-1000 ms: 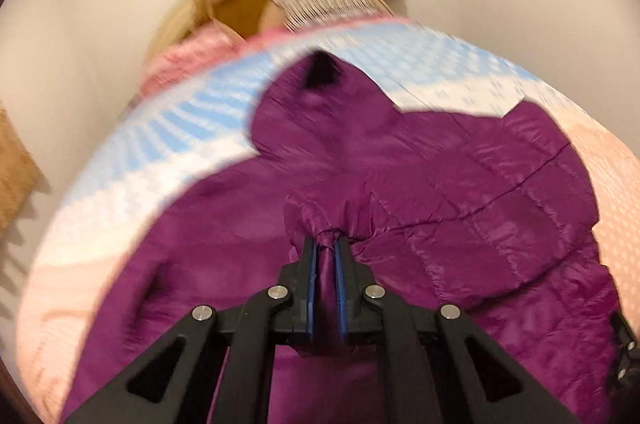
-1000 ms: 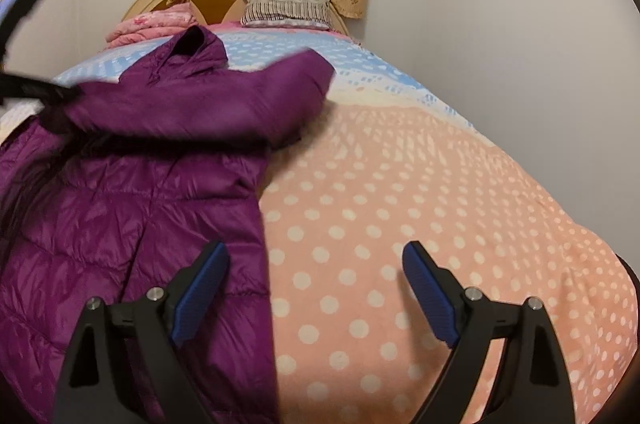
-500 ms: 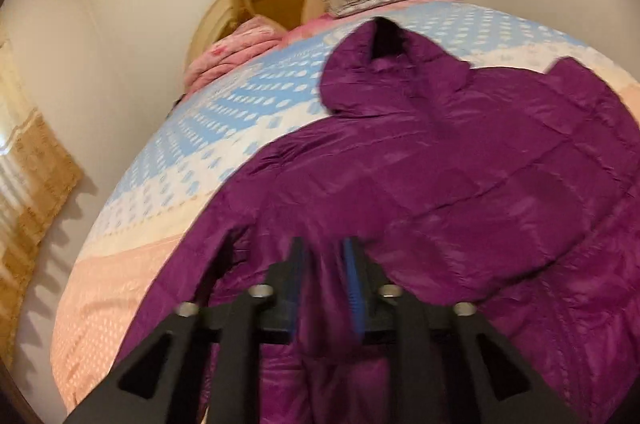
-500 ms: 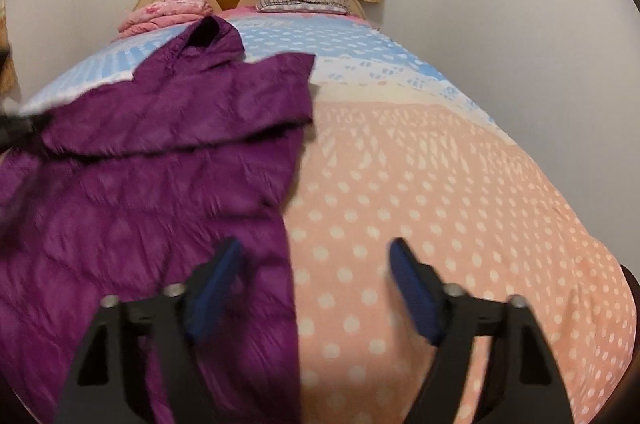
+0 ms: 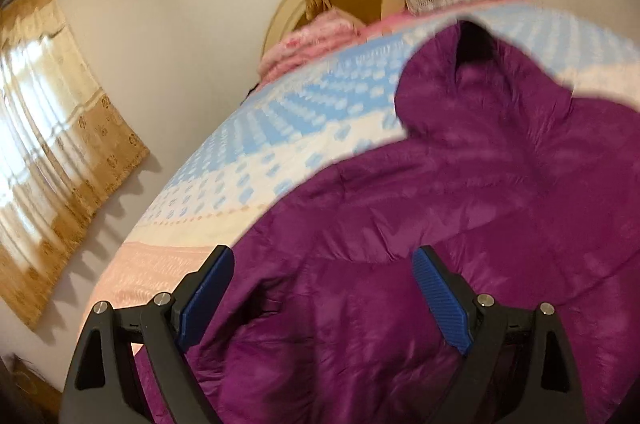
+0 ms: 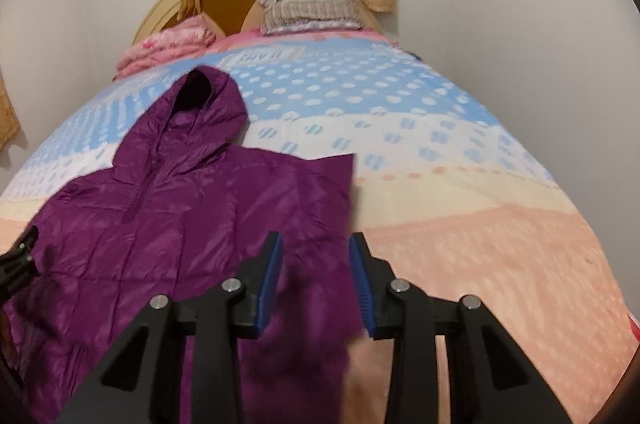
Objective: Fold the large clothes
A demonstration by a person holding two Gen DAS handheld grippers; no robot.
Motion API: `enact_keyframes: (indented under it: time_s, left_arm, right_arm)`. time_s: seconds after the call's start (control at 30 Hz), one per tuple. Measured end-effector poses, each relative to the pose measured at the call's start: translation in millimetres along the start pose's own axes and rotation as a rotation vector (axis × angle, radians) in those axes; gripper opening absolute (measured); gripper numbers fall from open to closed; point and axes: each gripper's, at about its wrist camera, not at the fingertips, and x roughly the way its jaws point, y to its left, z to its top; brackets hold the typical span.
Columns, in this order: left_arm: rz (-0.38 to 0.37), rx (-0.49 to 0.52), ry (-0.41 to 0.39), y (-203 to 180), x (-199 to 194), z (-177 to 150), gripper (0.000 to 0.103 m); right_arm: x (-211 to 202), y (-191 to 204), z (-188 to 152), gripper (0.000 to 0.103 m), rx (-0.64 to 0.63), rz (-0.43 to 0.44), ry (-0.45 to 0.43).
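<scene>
A purple hooded puffer jacket (image 6: pixel 168 224) lies flat on the bed, hood toward the headboard, with its right sleeve folded across the chest. In the left wrist view the jacket (image 5: pixel 460 224) fills the lower right. My left gripper (image 5: pixel 322 264) is open and empty, hovering over the jacket's left shoulder and sleeve. My right gripper (image 6: pixel 316 256) is open with a narrower gap, its jaws either side of the jacket's right edge. The left gripper's tip also shows at the far left of the right wrist view (image 6: pixel 18 256).
The bed has a spotted cover, blue at the head and peach at the foot (image 6: pixel 480 244). A striped pillow (image 6: pixel 312 9) and a folded pink blanket (image 6: pixel 168 45) lie by the wooden headboard. Walls close in on both sides, with curtains on the left (image 5: pixel 52 151).
My left gripper let go of the purple jacket, opened wide and swung left. My right gripper moved left over the jacket's right edge and its jaws narrowed.
</scene>
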Motion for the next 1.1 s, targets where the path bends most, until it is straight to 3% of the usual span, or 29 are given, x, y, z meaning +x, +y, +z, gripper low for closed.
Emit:
enact_keyframes:
  time_s: [0.13,0.47,0.73,0.8,0.87,0.9,1.0,1.1]
  left_arm:
    - [0.002,0.036,0.054,-14,24,-10,0.091]
    - [-0.029,0.033,0.052,-16,26,-14,0.092]
    - [-0.047,0.030,0.049,-7,22,-10,0.094]
    - [-0.089,-0.022,0.004,12,5,-9,0.094]
    - [-0.139,-0.063,-0.003,27,-6,-10,0.094]
    - [-0.169,-0.075,0.002,32,-9,-12,0.094]
    - [-0.194,-0.073,0.043,27,-4,-23,0.094]
    - [-0.182,-0.033,0.086,12,8,-34,0.094]
  right_arm:
    - [40,4,-20,0.037,-0.011,-0.011,0.138]
    - [28,-7,-37,0.037,0.059,0.010,0.098]
    - [30,4,-28,0.037,0.005,-0.040,0.130]
    - [15,3,-22,0.041,0.023,-0.062,0.122]
    - [-9,10,-18,0.067,0.050,-0.028,0.069]
    - [-18,18,-18,0.071,0.030,-0.020,0.050]
    - [-33,48,-22,0.071,-0.030,0.008,0.012]
    - [-17,68,-33,0.070,-0.042,0.055,0.068]
